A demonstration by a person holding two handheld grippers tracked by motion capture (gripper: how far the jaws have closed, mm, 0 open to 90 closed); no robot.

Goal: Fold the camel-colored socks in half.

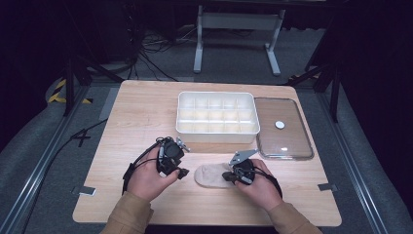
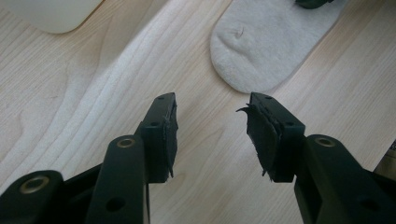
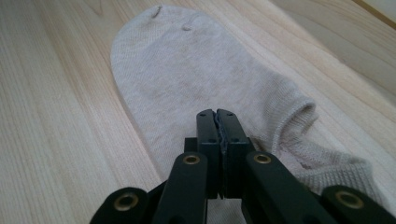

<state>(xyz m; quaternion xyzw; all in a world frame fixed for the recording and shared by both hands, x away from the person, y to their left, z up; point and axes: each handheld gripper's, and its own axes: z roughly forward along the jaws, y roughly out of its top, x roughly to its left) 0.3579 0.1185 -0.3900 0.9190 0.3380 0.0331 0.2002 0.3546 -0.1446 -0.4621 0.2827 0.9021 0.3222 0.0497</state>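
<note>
Right claw point(image 3: 218, 113): jaws brought fully together, tips resting over the middle of a sock point(image 3: 187, 74). Whether a pinch of knit is caught between the pads cannot be told from the right gripper view; no raised fold shows. In the high view the right claw point(image 1: 233, 177) sits on the cuff half of the sock point(image 1: 209, 175), which lies flat near the front edge of the table point(image 1: 146, 102), about midway along it, toe pointing to the person's left.

Left claw point(image 2: 212, 135): jaws about half apart, nothing between them, bare wood beneath. The rounded toe of the sock point(image 2: 266, 42) lies just beyond its tips, not touching. In the high view the left claw point(image 1: 181, 171) stands just left of the toe.

Handling, as judged: the sock is light, limp and thin, a pale ribbed knit with a folded cuff. It will drape and fold under its own weight and cannot be pushed stiffly. It is neither slippery nor fragile, though loose threads at the toe may snag. The best holds are the thickened cuff rim and the toe seam, one claw at each end.

Behind, toward the far edge: a white divided box point(image 1: 216, 119) with its clear lid point(image 1: 282, 129) lying to its right.
</note>
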